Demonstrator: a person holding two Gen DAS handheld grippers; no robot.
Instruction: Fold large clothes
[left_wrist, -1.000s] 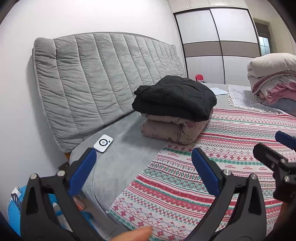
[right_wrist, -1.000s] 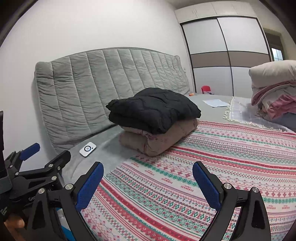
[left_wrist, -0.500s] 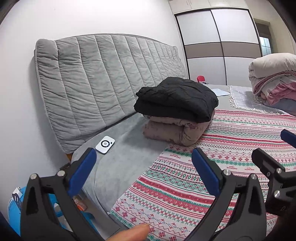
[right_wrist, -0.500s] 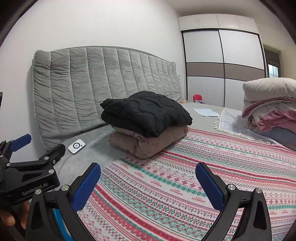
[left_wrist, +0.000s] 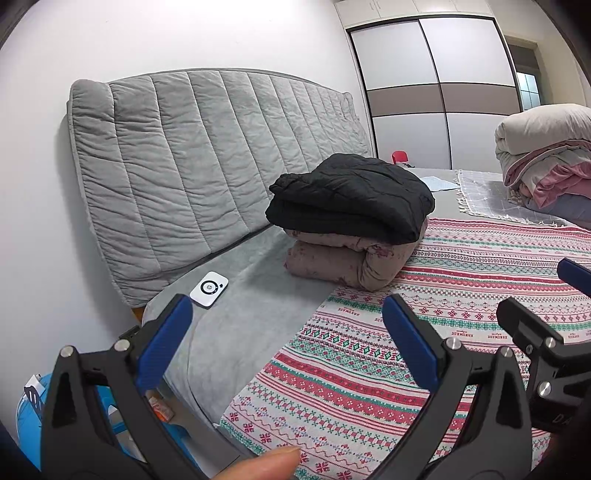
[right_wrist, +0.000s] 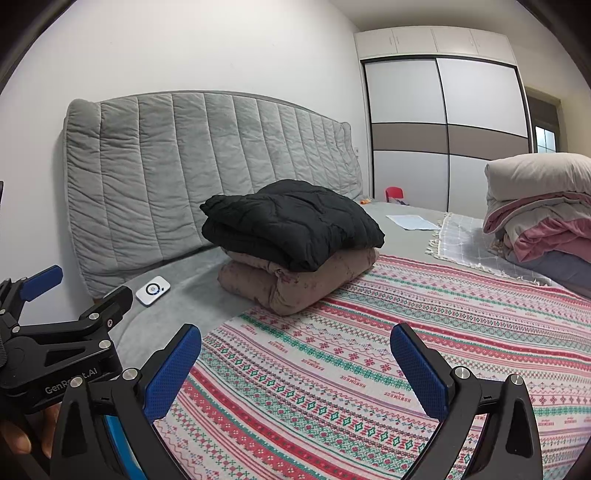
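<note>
Both grippers are matte black, angular frames with silver screw heads at the joints. The left gripper carries blue textured pads on its fingers; the right gripper has the same blue pads. White "GenRobot.AI" lettering marks the left one's side. A bare fingertip shows at six o'clock, skin light tan.

Open striped blanket across the bed's near edge; folded stack blocking toward the headboard, bedding pile crowding the far right corner.
</note>
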